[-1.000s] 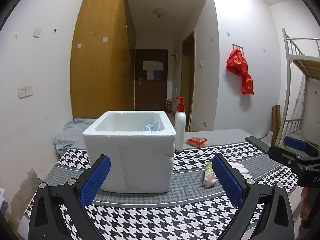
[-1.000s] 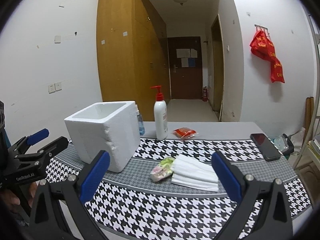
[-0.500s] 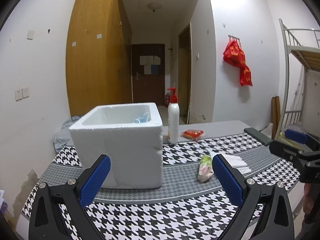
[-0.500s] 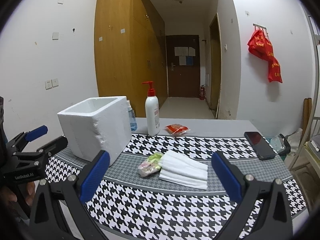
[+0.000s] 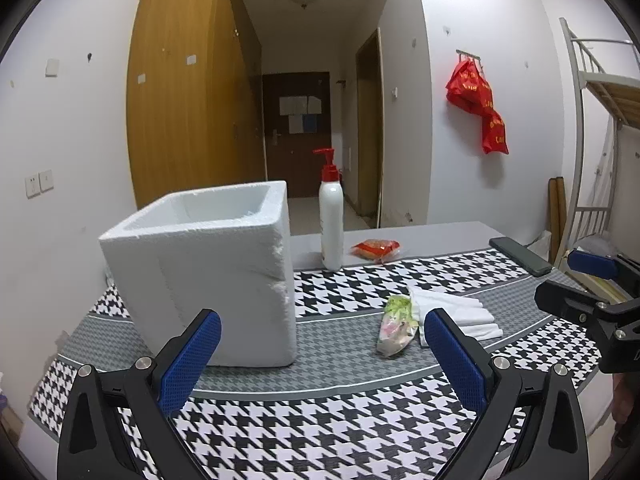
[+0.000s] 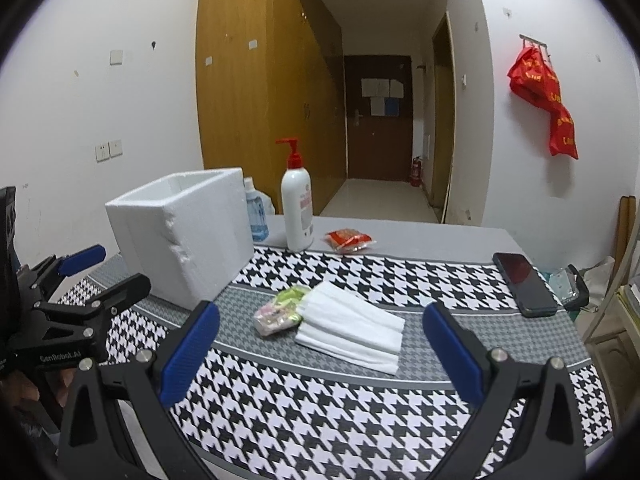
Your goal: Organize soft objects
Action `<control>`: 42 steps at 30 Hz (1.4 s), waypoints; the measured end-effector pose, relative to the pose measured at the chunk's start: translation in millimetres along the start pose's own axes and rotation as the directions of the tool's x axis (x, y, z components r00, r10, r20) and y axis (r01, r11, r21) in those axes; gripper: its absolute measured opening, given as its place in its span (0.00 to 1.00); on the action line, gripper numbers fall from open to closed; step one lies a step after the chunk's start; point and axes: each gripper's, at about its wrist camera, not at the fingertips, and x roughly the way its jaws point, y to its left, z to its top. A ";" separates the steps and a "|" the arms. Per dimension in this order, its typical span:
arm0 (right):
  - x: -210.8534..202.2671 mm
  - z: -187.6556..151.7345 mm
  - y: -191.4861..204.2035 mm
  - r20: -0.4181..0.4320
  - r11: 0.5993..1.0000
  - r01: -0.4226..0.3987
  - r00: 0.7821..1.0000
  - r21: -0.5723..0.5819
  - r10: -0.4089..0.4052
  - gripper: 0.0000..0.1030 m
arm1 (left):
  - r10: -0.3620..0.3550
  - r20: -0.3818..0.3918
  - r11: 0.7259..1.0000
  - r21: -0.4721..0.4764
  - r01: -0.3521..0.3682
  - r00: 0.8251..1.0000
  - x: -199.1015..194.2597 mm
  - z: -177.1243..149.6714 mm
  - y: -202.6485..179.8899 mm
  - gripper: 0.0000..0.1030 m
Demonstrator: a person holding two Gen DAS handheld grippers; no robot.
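Note:
A white foam box stands open-topped on the houndstooth table cloth. To its right lie a folded stack of white cloths and a small green-and-pink soft packet touching it. A red packet lies farther back. My left gripper is open, low over the near cloth, facing the box and packet. My right gripper is open, just short of the white cloths. Neither holds anything.
A white pump bottle and a blue bottle stand behind the box. A black phone lies at the table's right edge. A wall runs on the left; a bunk frame stands on the right.
Both grippers have shifted left and lower; the box's inside no longer shows in the left view. The cloths and packet sit nearer the right gripper. Nothing on the table moved.

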 end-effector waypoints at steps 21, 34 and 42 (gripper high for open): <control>17.5 -8.8 -28.0 -0.078 1.000 -0.021 0.997 -0.006 0.021 1.00 | -0.041 -0.090 0.999 0.017 0.043 0.995 39.7 2.7 -34.4 0.99; 21.9 -7.6 -39.9 -0.088 1.000 -0.009 0.996 0.002 0.009 1.00 | -0.068 -0.145 0.996 0.041 0.074 0.987 66.5 1.8 -46.8 0.99; 32.3 -11.2 -45.5 -0.113 1.000 -0.003 0.994 0.017 0.005 1.00 | -0.114 -0.191 0.990 0.062 0.128 0.975 84.2 0.4 -49.1 0.99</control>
